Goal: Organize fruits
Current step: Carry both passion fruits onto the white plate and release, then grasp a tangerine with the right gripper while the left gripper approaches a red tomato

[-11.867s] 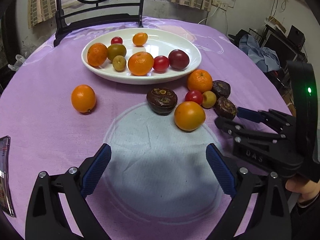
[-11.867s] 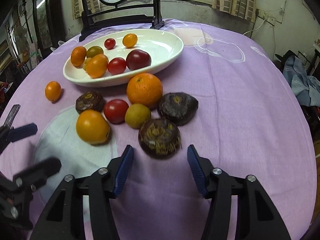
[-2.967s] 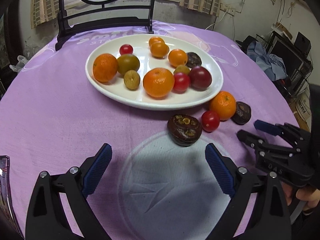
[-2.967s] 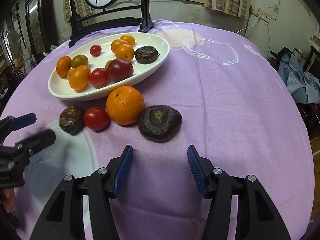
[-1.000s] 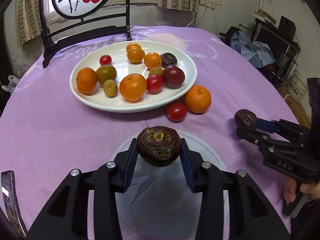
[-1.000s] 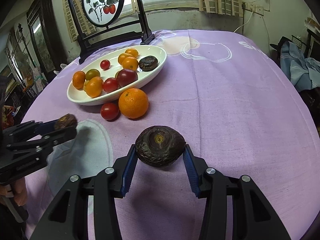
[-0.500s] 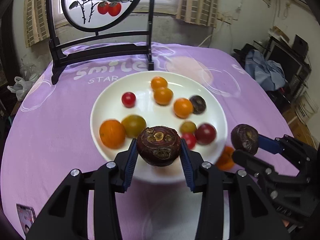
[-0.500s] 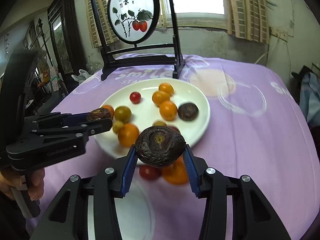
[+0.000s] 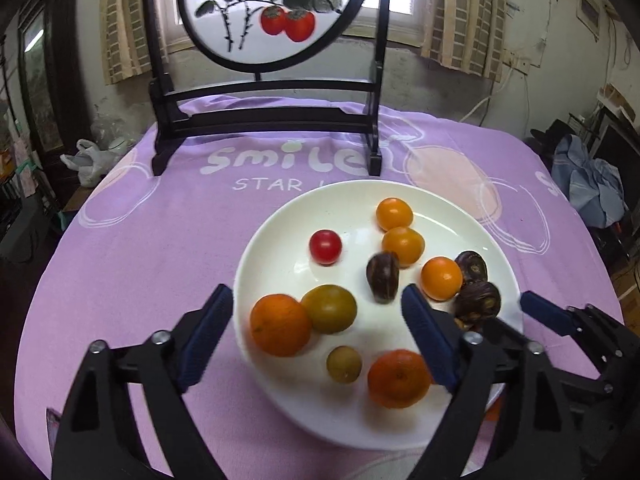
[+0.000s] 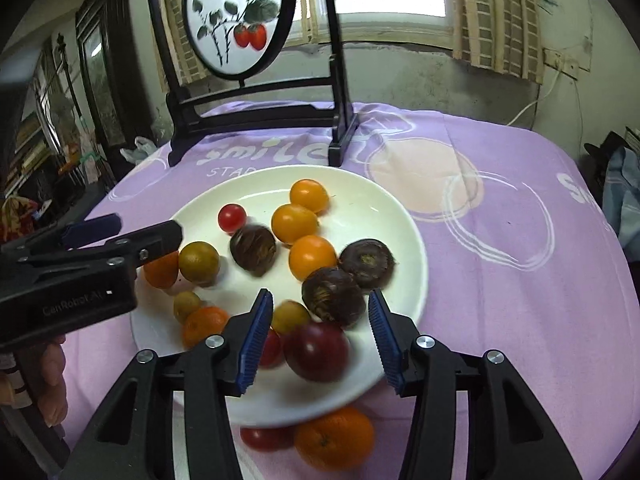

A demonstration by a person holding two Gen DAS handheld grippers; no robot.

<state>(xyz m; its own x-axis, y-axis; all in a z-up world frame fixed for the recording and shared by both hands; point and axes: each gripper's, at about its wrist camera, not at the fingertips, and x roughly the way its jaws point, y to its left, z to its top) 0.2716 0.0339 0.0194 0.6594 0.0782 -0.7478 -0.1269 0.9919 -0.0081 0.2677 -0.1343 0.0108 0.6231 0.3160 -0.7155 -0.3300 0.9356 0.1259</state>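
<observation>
both grippers hang over the plate point(image 9: 280, 240) with nothing in them. the left gripper point(image 9: 316, 336) has its jaws wide apart, and the right gripper point(image 10: 320, 332) is also open, a little less wide.

most of the fruit is already in the plate, so i judge the task is nearly done. two pieces are left on the purple cloth point(image 10: 500, 280), just in front of the plate rim: one orange point(image 10: 334, 442) and one red tomato point(image 10: 266, 438), which touch each other.

in the plate i count three dark wrinkled fruits: one near the middle point(image 10: 253, 251), blurred, and two close together at the right side point(image 10: 334, 296). there are five orange fruits, one dark red plum point(image 10: 318, 350), two red tomatoes, one bigger green fruit point(image 10: 199, 262) and two small yellow-green ones. some of them are partly hidden by the fingers, so this count is not fully sure.
</observation>
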